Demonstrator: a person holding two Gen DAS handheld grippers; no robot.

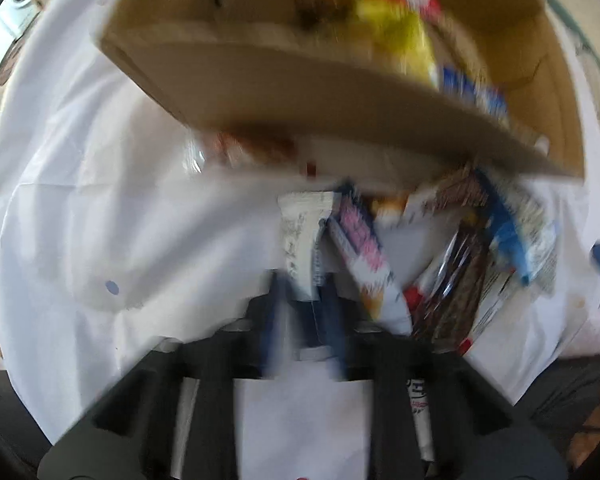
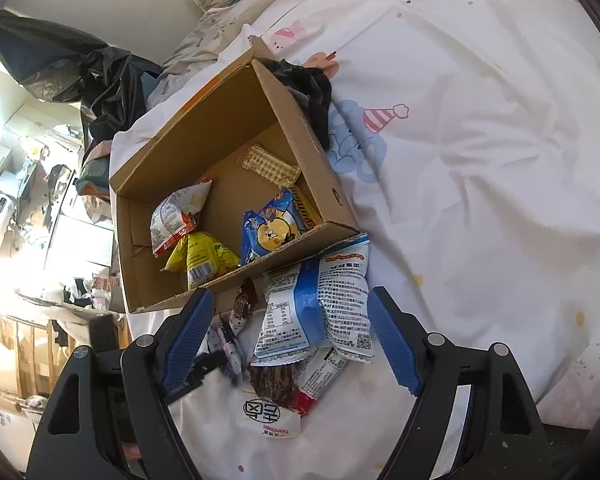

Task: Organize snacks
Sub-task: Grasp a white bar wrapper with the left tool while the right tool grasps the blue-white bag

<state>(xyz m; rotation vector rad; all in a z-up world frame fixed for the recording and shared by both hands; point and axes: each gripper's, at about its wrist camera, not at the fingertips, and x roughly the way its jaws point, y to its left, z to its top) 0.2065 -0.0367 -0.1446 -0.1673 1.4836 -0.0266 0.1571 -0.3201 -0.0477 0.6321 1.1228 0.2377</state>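
Observation:
The left wrist view is blurred. My left gripper (image 1: 304,294) points down at the bed, its blue fingers (image 1: 274,320) close together on a white snack packet (image 1: 302,232). Beside it lie a pink and white packet (image 1: 364,252) and a dark brown one (image 1: 456,292). An open cardboard box (image 1: 300,92) lies just beyond. In the right wrist view my right gripper (image 2: 290,296) stands open over the same pile, a blue and white packet (image 2: 320,304) between its pads (image 2: 392,336) but untouched. The box (image 2: 300,120) holds a yellow packet (image 2: 204,256), a blue bear packet (image 2: 272,228) and wafers (image 2: 270,166).
Everything rests on a white patterned bedsheet (image 2: 480,160). A black garment (image 2: 312,88) lies against the box's far side. A black plastic bag (image 2: 80,68) and cluttered furniture stand past the bed's left edge. A red and white packet (image 2: 172,216) leans in the box.

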